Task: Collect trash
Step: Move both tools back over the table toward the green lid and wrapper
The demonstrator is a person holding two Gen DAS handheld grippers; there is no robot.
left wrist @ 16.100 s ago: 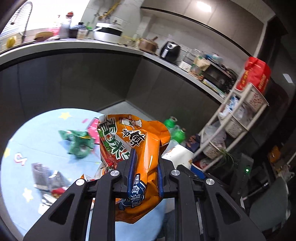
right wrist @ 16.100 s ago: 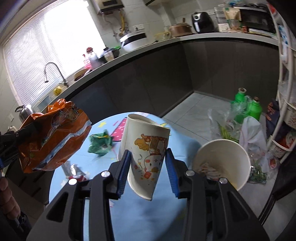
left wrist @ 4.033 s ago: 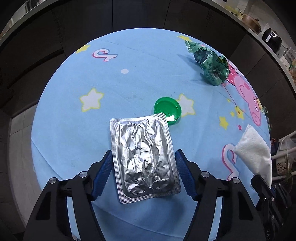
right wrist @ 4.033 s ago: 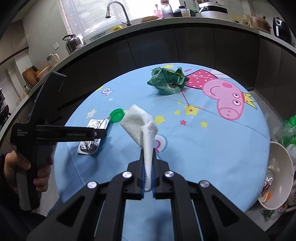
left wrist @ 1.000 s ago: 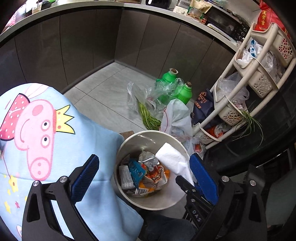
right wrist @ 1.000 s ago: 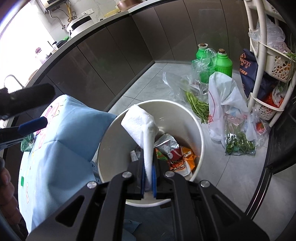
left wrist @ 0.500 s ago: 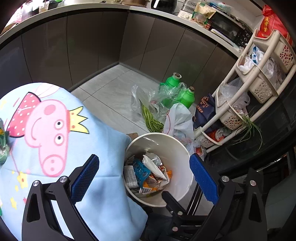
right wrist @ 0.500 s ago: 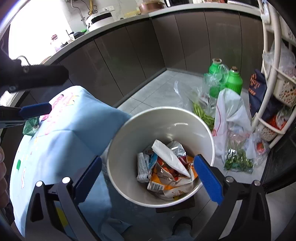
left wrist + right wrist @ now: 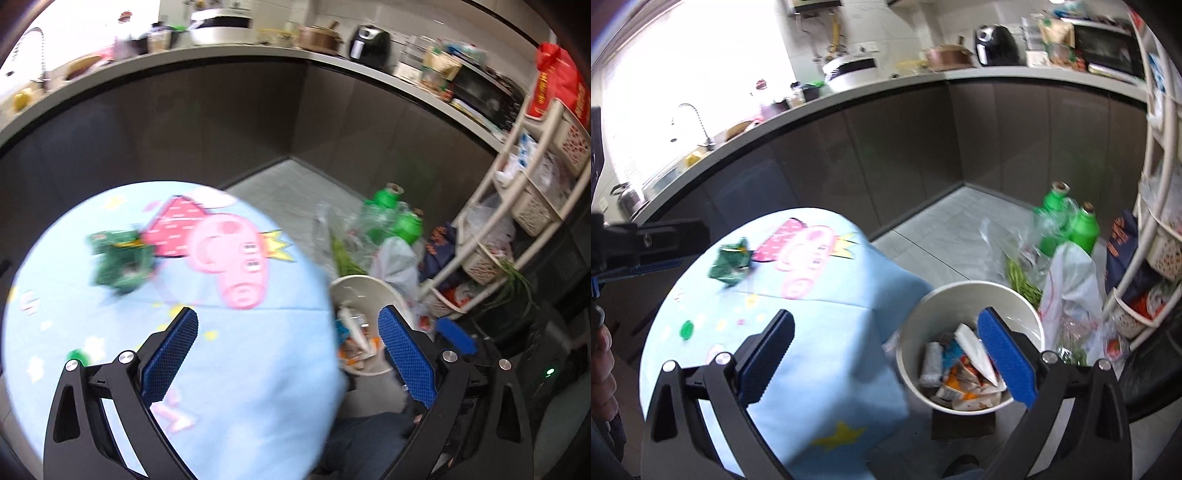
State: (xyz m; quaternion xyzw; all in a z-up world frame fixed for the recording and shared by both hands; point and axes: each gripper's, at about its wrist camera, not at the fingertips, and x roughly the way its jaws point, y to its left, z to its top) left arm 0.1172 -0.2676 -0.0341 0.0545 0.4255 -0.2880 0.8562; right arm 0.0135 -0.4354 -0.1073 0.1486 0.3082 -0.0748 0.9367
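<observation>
tissue (image 9: 975, 352) dropped into bin (image 9: 923, 310), below right gripper (image 9: 886, 354); both right and left gripper (image 9: 288, 350) released, empty.

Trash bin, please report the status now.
Both tools open, empty: left tool, right tool. Trash bin holds wrappers. Green wrapper, green cap on table. Nothing blocking.

Black tongs (image 9: 884, 350): triangular cut-outs, silver screws, ribbed blue pads (image 9: 1006, 363); left tongs (image 9: 288, 354) alike.

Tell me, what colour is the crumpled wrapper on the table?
Green. The crumpled wrapper shows best in the right wrist view, lying beside the pink pig picture.
</observation>
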